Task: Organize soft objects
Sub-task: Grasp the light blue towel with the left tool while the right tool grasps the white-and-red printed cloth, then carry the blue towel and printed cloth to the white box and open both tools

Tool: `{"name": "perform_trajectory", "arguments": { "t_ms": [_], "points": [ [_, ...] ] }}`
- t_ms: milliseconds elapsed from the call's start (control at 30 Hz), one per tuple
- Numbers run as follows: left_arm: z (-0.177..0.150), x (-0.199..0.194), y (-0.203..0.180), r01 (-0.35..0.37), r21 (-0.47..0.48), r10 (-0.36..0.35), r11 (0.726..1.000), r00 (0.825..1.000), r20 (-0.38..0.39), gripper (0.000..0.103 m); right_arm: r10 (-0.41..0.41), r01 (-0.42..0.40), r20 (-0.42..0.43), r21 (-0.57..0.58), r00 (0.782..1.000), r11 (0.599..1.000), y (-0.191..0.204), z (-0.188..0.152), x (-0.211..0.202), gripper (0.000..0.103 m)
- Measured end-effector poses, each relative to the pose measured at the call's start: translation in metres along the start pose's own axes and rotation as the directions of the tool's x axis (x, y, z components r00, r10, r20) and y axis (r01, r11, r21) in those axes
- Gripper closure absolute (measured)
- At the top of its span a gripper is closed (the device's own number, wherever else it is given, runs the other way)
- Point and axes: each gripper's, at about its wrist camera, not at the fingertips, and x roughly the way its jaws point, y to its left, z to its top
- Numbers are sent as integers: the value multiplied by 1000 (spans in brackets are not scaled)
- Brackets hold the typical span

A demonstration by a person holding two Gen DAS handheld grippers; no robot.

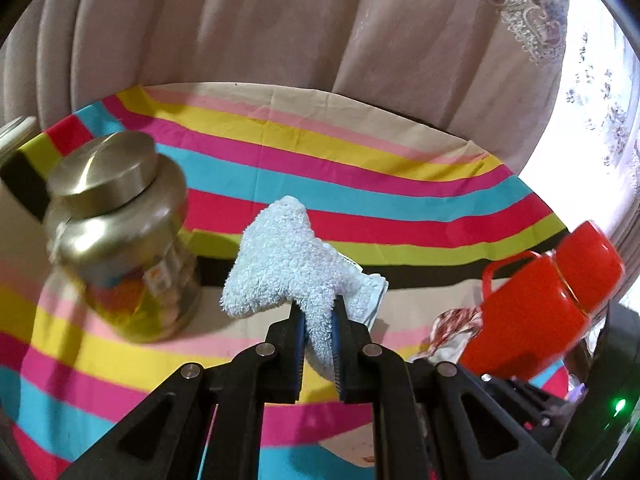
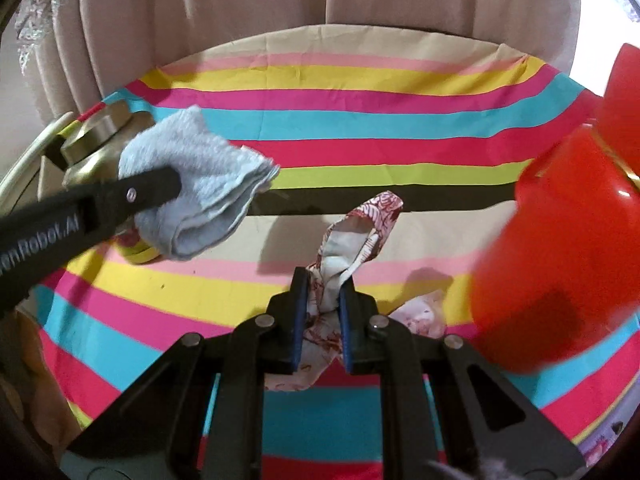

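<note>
My L fingers (image 1: 318, 320) pinch the blue towel (image 1: 280, 256); R fingers (image 2: 324, 300) clamp the print cloth (image 2: 360, 232). Both hang clear above the counter (image 2: 360, 152), towel upper left of cloth.

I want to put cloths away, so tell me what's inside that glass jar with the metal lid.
Through the glass jar, under its metal lid, blurred yellow, orange and pale shapes show. What they are cannot be told, and the light blue towel covers most of it in the right view.

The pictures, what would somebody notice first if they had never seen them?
Probably the striped tablecloth in loud pink, yellow and blue, spread under everything. Next, the left tongs pinching a fluffy pale blue towel at centre, and the right tongs pinching a red-patterned white cloth. A big red jug sits on the right, a jar with a gold lid on the left.
</note>
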Motion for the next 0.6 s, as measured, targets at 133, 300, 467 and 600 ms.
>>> {"name": "perform_trajectory", "arguments": {
  "t_ms": [133,300,467,600],
  "points": [
    [-14,-18,-2,22,-8,-22,1000,1000,-1,91,0,0,9,10,1000,1000,-8,-11,-28,85],
    [-34,-43,-16,52,12,-52,999,999,4,91,-28,28,40,10,999,1000,-22,-24,-64,85],
    [-55,-65,-37,96,16,-96,995,995,0,91,-61,59,48,32,997,998,-44,-40,-95,85],
    [-67,-78,-61,138,43,-138,990,990,-7,91,-100,97,55,53,993,994,-69,-53,-119,85]
  ]
}}
